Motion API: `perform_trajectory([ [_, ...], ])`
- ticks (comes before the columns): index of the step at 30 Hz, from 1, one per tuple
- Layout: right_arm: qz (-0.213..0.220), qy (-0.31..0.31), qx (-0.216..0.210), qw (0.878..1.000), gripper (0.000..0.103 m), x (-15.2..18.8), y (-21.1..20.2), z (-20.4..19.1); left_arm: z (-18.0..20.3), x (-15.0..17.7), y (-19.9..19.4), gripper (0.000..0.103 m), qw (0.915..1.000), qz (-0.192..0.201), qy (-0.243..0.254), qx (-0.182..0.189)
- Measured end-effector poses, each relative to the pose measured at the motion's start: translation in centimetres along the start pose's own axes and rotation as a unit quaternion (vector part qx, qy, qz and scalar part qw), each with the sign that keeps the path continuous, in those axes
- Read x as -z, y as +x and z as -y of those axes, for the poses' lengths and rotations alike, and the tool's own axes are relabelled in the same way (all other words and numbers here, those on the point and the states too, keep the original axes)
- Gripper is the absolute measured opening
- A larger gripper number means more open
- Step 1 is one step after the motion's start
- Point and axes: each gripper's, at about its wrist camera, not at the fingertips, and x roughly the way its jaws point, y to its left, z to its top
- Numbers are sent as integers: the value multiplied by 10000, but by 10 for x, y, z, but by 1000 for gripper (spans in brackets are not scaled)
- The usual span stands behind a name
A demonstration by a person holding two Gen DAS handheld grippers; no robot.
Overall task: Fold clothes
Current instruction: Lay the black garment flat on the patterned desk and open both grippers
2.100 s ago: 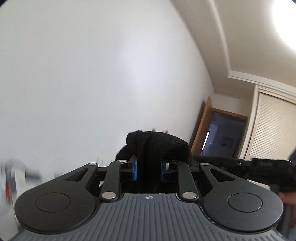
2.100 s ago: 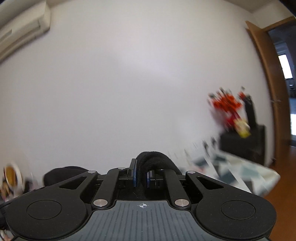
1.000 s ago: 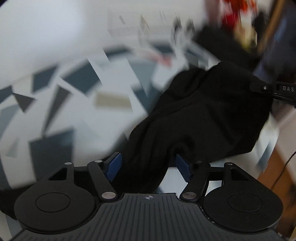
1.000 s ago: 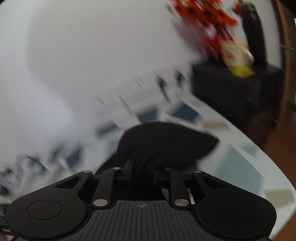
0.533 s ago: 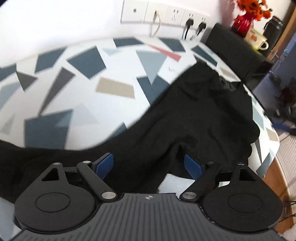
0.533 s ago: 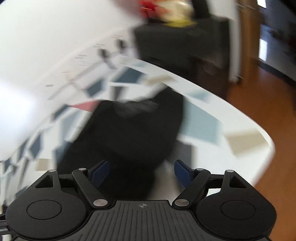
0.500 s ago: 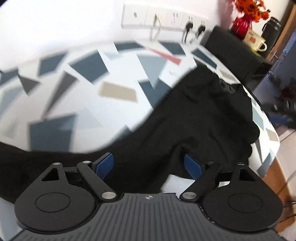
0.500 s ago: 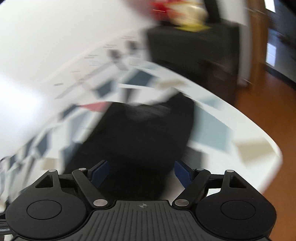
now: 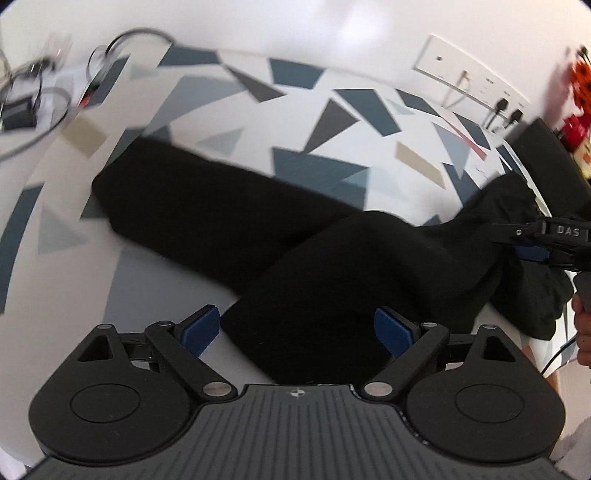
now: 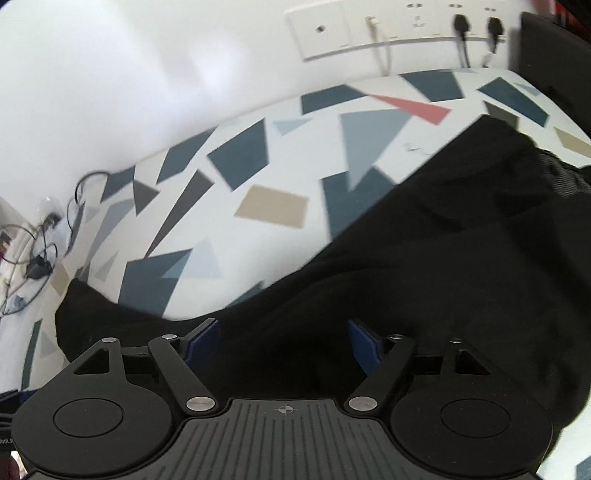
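A black garment (image 9: 332, 251) lies spread across the patterned table (image 9: 332, 125), with two long parts crossing near the front. My left gripper (image 9: 297, 326) stands open just above its near edge, blue pads wide apart and nothing held. In the right wrist view the same black garment (image 10: 424, 258) covers the right and lower part of the table (image 10: 258, 177). My right gripper (image 10: 282, 338) is open over the cloth, gripping nothing. That right gripper (image 9: 546, 240) also shows at the far right of the left wrist view, held by a hand (image 9: 583, 332).
Wall sockets with plugs (image 10: 406, 26) run along the wall behind the table. Cables and small devices (image 9: 33, 92) lie at the table's left end. A black cabinet (image 9: 546, 155) with red flowers (image 9: 580, 74) stands to the right. The table's right edge drops off beyond the garment.
Both grippers held the garment up against the wall, then swung down to the table and opened, letting it go. It now lies spread flat, and the views have panned left.
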Motion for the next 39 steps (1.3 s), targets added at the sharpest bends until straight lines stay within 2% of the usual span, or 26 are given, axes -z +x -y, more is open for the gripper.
perform_trajectory([
  [3, -39, -259, 450, 9986, 73, 4, 2, -29, -8, 3, 9, 93, 9999, 33, 142, 4],
  [5, 130, -464, 669, 9966, 73, 11, -5, -47, -7, 2, 18, 92, 9993, 13, 367, 13],
  [7, 343, -683, 845, 9935, 72, 16, -14, -63, -3, 0, 24, 75, 9976, -137, 653, 168],
  [8, 427, -793, 851, 9923, 72, 18, -17, -72, 0, 0, 23, 51, 9963, -189, 798, 243],
  [9, 481, -903, 757, 9919, 72, 21, -19, -81, 3, -1, 21, 21, 9948, -226, 942, 314],
  [10, 471, -947, 662, 9922, 72, 22, -19, -89, 6, -1, 19, 16, 9930, -264, 1087, 385],
  [12, 289, -869, 466, 9947, 72, 24, -10, -101, 8, 2, 9, 12, 9901, -220, 1210, 674],
  [20, -442, -550, -320, 9970, 75, 33, 26, -149, 12, 17, -19, 10, 9747, -129, 1637, 1513],
  [23, -705, -445, -515, 9952, 68, 36, 39, -164, 14, 20, -26, 10, 9685, -114, 1801, 1714],
  [26, -753, -300, -339, 9961, 40, 38, 39, -155, 14, 22, -30, 10, 9634, -160, 1879, 1907],
  [27, -711, -204, -347, 9967, 14, 38, 35, -149, 13, 22, -29, 10, 9631, -199, 1882, 1912],
  [28, -668, -109, -356, 9971, 2, 38, 31, -143, 12, 21, -26, 11, 9641, -253, 1907, 1828],
  [29, -562, 19, -389, 9977, 2, 37, 24, -135, 11, 18, -24, 20, 9671, -253, 1939, 1629],
  [30, -378, 186, -451, 9981, 2, 35, 12, -123, 10, 15, -21, 38, 9702, -230, 1968, 1395],
  [32, 83, 385, -293, 9988, 2, 30, -16, -101, 4, 3, -20, 61, 9749, -19, 1937, 1098],
  [34, 644, 832, 114, 9944, 2, 31, -54, -68, -3, -12, -18, 63, 9781, 191, 1873, 883],
  [36, 1224, 1385, 574, 9811, 2, 34, -96, -30, -6, -29, -10, 64, 9807, 278, 1770, 781],
  [38, 1794, 1927, 1028, 9592, 2, 37, -137, 7, 1, -42, 3, 66, 9805, 313, 1828, 657],
  [39, 2162, 2140, 1300, 9437, 2, 41, -159, 24, 8, -46, 10, 66, 9789, 296, 1928, 601],
])
